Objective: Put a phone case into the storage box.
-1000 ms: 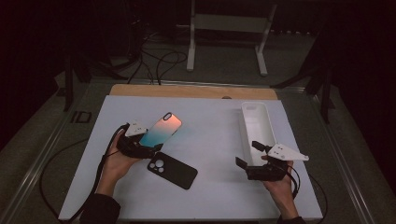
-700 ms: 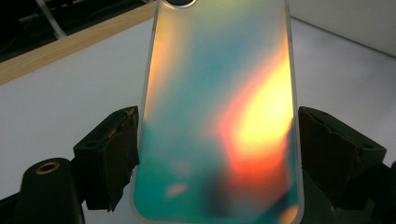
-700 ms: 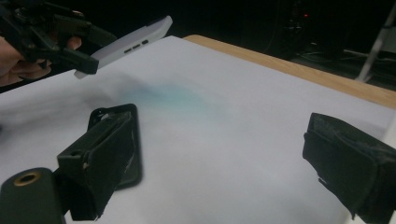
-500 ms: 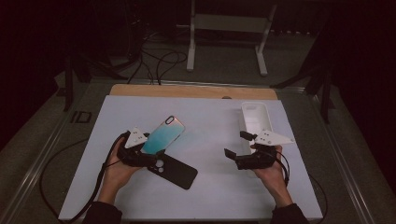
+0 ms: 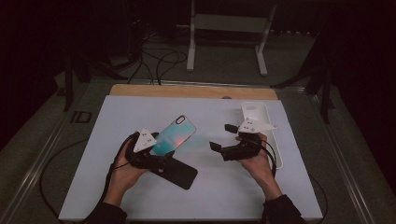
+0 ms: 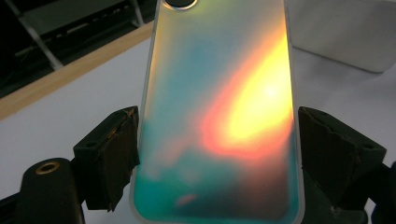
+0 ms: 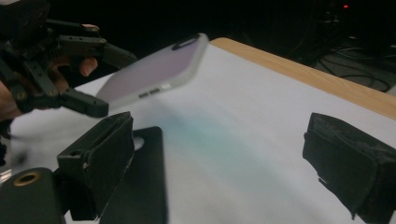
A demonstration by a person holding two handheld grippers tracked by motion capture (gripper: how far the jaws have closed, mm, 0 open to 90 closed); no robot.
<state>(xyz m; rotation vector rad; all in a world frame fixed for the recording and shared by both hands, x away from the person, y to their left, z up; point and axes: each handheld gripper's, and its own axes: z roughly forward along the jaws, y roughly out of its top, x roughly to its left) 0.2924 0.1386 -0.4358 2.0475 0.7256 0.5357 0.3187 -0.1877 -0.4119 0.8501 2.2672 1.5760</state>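
An iridescent teal-and-orange phone case (image 5: 173,135) is tilted up off the white table mat (image 5: 116,196), and my left gripper (image 5: 158,150) is shut on its lower end. In the left gripper view both pads (image 6: 116,149) press the case (image 6: 219,116) by its long edges. Just below it a black phone (image 5: 177,171) lies flat on the mat. My right gripper (image 5: 221,136) hovers to the case's right with its jaws wide open and nothing between them. The right gripper view (image 7: 224,163) looks across the mat at the raised case (image 7: 154,74) and the black phone (image 7: 140,186).
A white oblong tray (image 5: 272,140) lies along the mat's right side, behind my right hand. A wooden strip (image 5: 187,90) borders the mat's far edge. Cables (image 5: 159,60) and a metal stand (image 5: 224,28) sit on the dark floor beyond.
My right gripper has risen and moved left, from beside the white tray toward the raised case. My left gripper has shifted a little to the right with the case still in it.
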